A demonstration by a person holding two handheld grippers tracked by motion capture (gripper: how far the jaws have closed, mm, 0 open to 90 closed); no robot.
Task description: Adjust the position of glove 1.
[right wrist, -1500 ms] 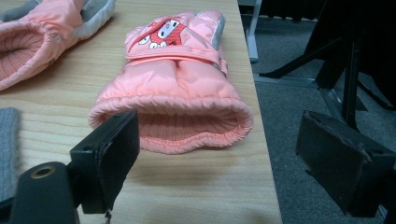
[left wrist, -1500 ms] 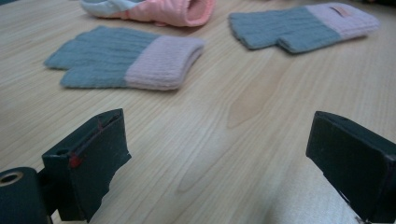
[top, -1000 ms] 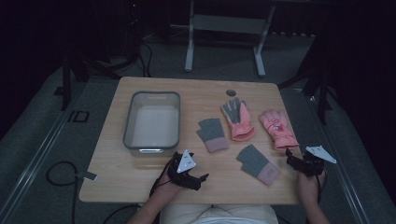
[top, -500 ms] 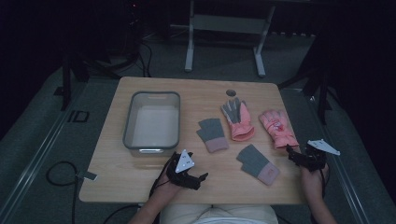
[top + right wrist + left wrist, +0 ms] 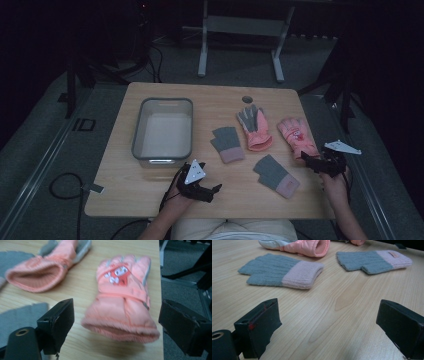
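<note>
Four gloves lie on the wooden table [image 5: 150, 200]. A pink glove with a cartoon patch [image 5: 296, 136] [image 5: 122, 297] lies at the right, its cuff toward me. My right gripper [image 5: 308, 162] [image 5: 116, 325] is open just short of that cuff, one jaw on each side. A second pink glove [image 5: 255, 129] [image 5: 47, 267] lies palm up further left. Two grey knit mitts with pink cuffs [image 5: 227, 144] [image 5: 276, 175] lie nearer the front. My left gripper [image 5: 215, 193] [image 5: 328, 327] stands open low over bare wood, facing the mitts [image 5: 282, 271] [image 5: 372, 261].
A clear, empty bin with a grey rim [image 5: 162, 129] stands on the table's left half. A round hole [image 5: 247, 99] is near the far edge. The table's right edge runs close beside the patched glove. Cables and a metal stand lie on the floor beyond.
My right gripper has crept forward and a little left, closer to the patched pink glove's cuff. The left gripper has hardly moved.
</note>
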